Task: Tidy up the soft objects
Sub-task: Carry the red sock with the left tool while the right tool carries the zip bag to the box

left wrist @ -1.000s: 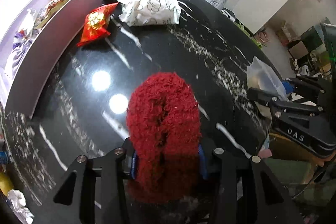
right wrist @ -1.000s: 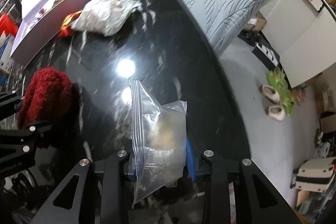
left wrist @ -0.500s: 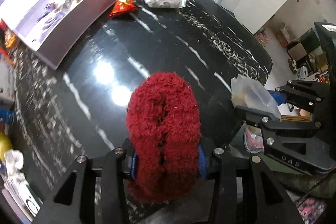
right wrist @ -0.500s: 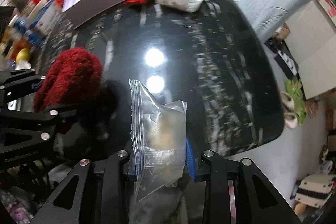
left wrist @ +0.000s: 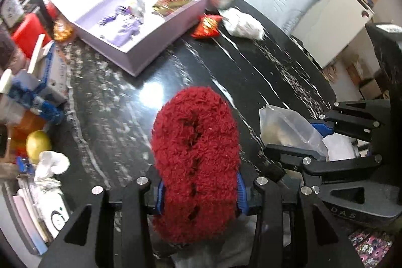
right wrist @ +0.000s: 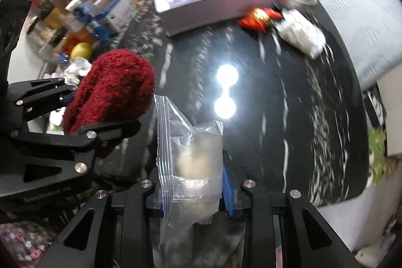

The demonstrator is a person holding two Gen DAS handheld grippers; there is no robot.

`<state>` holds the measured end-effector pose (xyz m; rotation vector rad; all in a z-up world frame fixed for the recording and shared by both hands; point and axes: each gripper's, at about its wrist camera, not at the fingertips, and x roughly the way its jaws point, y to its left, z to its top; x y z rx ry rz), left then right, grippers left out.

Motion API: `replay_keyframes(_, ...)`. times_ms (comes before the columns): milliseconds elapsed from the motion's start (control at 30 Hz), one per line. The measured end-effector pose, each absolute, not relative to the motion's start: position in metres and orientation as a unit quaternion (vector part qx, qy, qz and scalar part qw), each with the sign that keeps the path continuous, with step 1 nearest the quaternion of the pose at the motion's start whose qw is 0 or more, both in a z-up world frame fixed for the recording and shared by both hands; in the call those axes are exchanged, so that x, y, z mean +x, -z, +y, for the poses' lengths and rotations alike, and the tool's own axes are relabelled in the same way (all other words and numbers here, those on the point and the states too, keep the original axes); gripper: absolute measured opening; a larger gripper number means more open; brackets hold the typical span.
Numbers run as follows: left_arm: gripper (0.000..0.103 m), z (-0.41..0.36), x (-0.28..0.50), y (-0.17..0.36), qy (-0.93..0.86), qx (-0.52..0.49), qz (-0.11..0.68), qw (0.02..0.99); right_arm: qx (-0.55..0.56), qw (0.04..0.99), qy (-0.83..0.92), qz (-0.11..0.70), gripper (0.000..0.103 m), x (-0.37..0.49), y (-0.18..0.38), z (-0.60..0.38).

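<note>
Now each gripper clamps one item: left gripper (left wrist: pixel 199 195) one red sock (left wrist: pixel 196 155), right gripper (right wrist: pixel 193 192) one clear bag (right wrist: pixel 191 155).

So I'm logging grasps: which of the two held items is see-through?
The zip bag in the right gripper; the left gripper holds an opaque red fuzzy cloth.

A fuzzy red sock (left wrist: pixel 196 157), folded double with a dark crease down its middle, stands upright at 6 o'clock in the left view. A clear zip bag (right wrist: pixel 189 157) holding pale lumps stands upright at 6 o'clock in the right view, the sock at its 10 o'clock, just beside it.
</note>
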<state>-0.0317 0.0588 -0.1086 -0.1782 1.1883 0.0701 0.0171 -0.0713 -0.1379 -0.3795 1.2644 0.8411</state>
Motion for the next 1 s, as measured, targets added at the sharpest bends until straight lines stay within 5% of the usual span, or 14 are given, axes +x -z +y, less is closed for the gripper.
replay_keyframes(1000,0.042,0.161,0.021,-0.046,-0.147,-0.073,0.398,0.903,-0.205,0.749,-0.508,0.373,0.032,0.081,-0.028,0.048)
